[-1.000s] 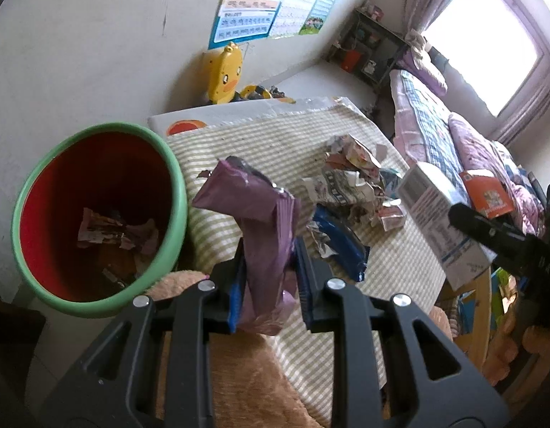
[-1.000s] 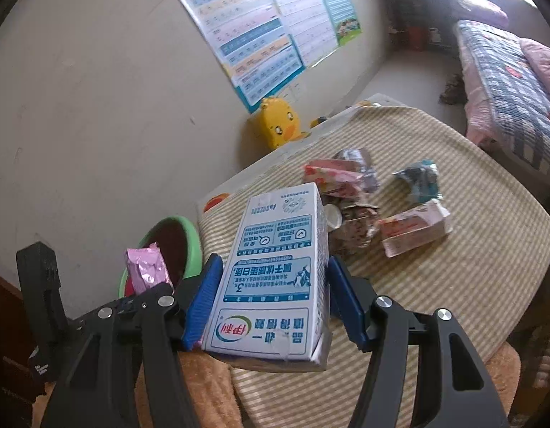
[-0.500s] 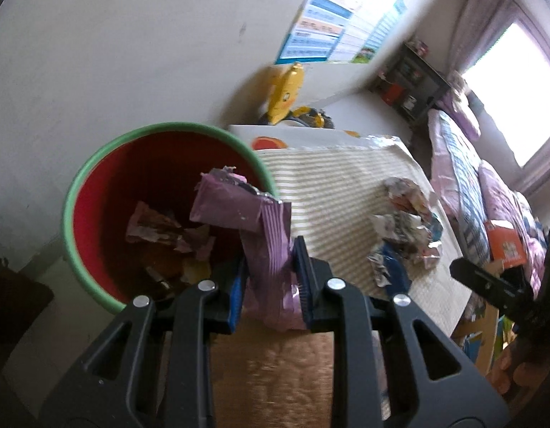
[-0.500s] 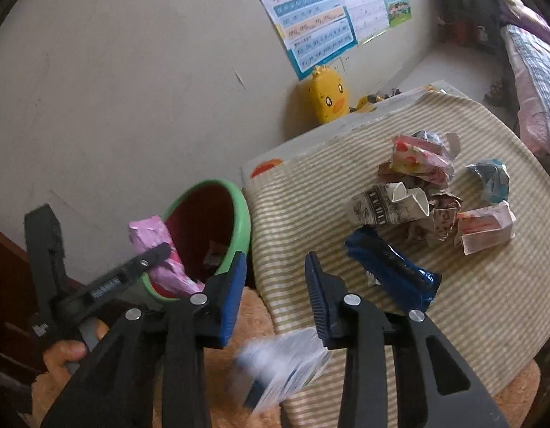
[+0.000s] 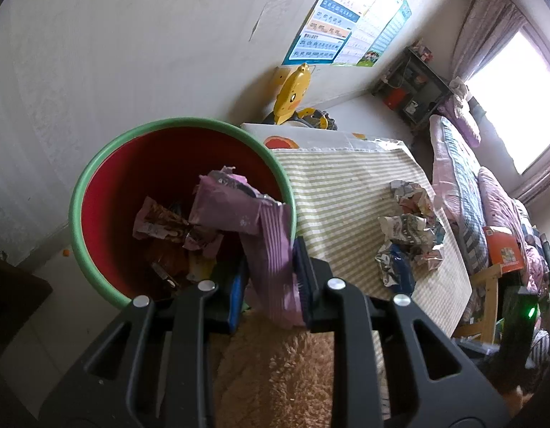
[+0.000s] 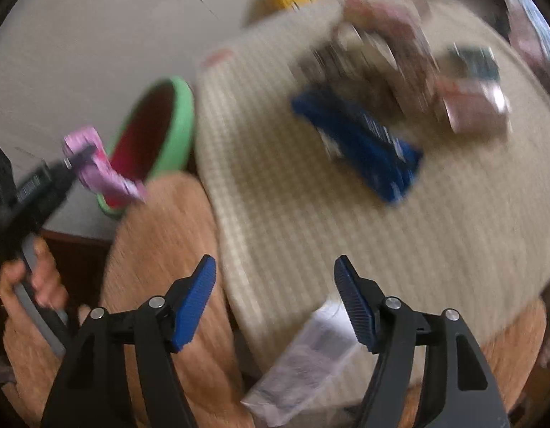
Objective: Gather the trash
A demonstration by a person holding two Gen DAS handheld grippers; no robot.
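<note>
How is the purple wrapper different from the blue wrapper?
The purple wrapper is pinched in the left tool, up over the red bin; the blue wrapper lies loose on the striped tablecloth. The purple one bends over at its top; the blue one lies long and flat. Both are snack wrappers, both trash not yet in the bin.

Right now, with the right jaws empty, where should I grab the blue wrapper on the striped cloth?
Take the blue wrapper across its narrow width near the middle, coming from above. It lies flat and long on the striped cloth, its near end clear of the crumpled pile. The right gripper is open.
</note>
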